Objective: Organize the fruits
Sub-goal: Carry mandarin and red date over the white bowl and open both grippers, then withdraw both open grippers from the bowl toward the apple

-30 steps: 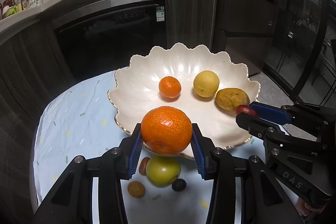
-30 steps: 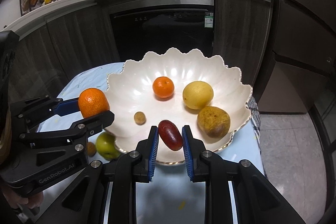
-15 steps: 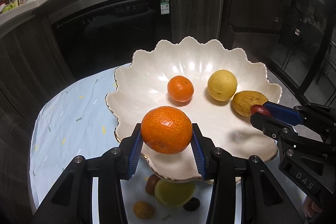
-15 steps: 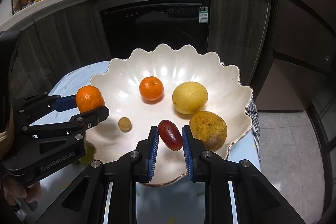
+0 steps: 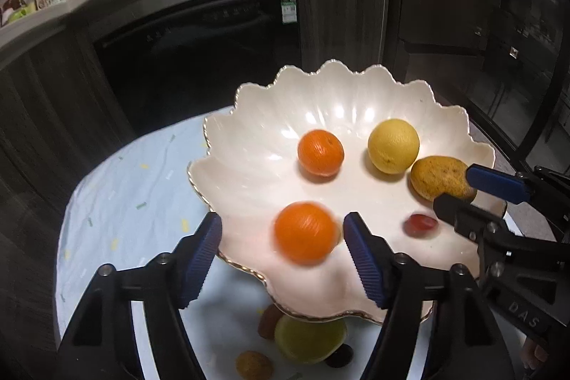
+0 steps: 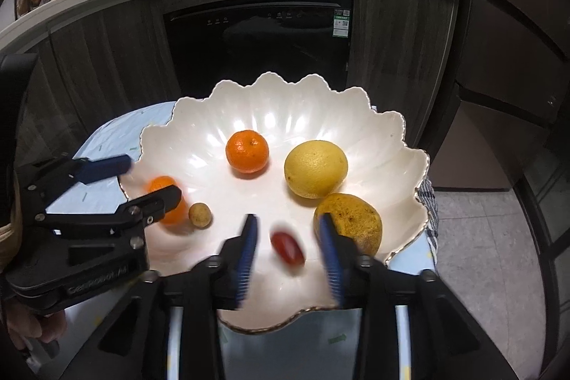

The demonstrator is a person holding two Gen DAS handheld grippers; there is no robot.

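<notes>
Dark kitchen cabinets and a black oven stand behind a small round table (image 5: pixel 117 202) under a pale blue cloth. On it sits a scalloped white bowl (image 6: pixel 356 116). Over the bowl's near edge the left gripper (image 5: pixel 281 235) is spread wide, a blurred orange (image 5: pixel 305 232) loose between its blue pads, touching neither. Toward the bowl's right edge the right gripper (image 6: pixel 288 250) also gapes, a red date (image 6: pixel 288 248) loose between its fingers. A mandarin (image 6: pixel 247 151), lemon (image 6: pixel 315 168) and brown fruit (image 6: pixel 351 219) lie inside.
</notes>
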